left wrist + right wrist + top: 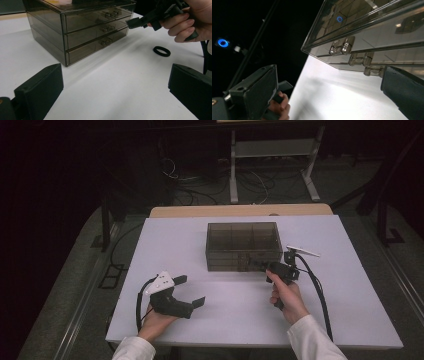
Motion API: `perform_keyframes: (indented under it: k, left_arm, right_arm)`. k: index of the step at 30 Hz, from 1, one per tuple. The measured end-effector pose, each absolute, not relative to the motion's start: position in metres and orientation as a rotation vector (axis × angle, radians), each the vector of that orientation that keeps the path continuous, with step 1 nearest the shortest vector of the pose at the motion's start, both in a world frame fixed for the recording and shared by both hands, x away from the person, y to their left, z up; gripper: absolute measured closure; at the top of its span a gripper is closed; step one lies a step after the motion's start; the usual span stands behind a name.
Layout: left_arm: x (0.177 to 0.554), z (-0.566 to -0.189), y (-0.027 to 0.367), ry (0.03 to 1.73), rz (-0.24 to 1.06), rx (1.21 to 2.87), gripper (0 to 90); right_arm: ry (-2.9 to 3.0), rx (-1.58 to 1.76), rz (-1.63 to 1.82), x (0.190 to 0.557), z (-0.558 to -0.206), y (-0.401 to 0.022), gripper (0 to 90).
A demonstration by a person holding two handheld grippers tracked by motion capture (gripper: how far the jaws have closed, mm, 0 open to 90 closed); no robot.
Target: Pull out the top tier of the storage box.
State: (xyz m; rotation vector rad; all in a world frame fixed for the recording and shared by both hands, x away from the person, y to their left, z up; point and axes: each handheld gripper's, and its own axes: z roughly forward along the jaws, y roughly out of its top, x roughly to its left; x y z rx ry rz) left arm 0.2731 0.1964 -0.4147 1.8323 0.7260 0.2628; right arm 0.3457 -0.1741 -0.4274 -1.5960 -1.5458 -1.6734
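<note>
A smoky see-through drawer box [243, 245] stands mid-table, with three closed drawers and paired handles [107, 28] on its front. My right gripper [256, 265], held in a hand, hovers just in front of that face. Its jaws are open and empty, and the handles [342, 47] lie close ahead between them. The left gripper view shows that gripper [136, 23] near the drawers' right end. A small black ring [161, 51] lies flat on the table below it. My left gripper [192, 290] rests open and empty at the front left, pointing towards the box.
The white table [165, 245] ends at a near edge by the person's sleeves. A cable [317, 290] trails from the right gripper across the table's right side. Beyond the far edge are a wooden strip, floor cables and white frame legs [233, 170].
</note>
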Motion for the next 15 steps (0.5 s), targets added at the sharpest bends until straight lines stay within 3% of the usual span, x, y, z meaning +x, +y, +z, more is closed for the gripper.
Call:
perform_keyframes:
  k: [15]
  left_arm:
    - [0.2733, -0.415, 0.1964, 0.728, 0.257, 1.833, 0.0]
  right_arm:
    - [-1.382, -1.636, -1.701, 0.3467, -0.4306, -0.1685, 0.5]
